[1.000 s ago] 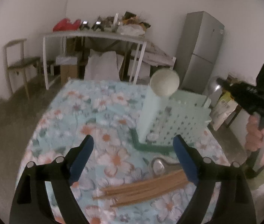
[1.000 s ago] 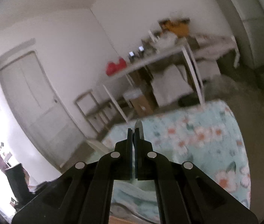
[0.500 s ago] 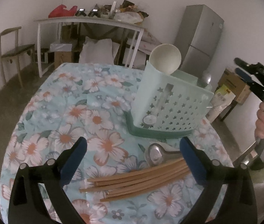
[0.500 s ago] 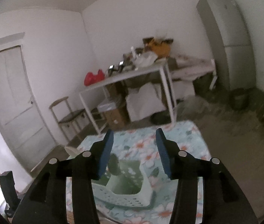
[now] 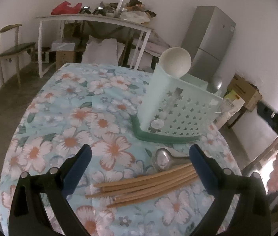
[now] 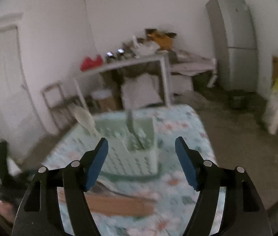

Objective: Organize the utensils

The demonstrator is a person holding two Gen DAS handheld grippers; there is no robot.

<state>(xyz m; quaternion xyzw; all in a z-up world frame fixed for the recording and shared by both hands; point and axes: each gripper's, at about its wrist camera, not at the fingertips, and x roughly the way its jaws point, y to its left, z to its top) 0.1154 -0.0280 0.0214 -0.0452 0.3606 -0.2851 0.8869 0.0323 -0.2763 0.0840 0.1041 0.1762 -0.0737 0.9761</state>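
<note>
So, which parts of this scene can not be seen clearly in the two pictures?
- Metal spoon, left wrist view: its handle runs behind the left claw's right finger.
- Chopsticks, left wrist view: their thick ends are hidden by that same finger. In the right wrist view they are only a blurred brown band.
- Utensil holder, left wrist view: its perforated wall screens most of the contents.
- Right claw: opening, nothing between; the table beneath is blurred.

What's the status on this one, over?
Left gripper open above chopsticks and metal spoon. Right gripper opening, nothing between. Utensil basket holds white ladle. Nothing in the way.
</note>
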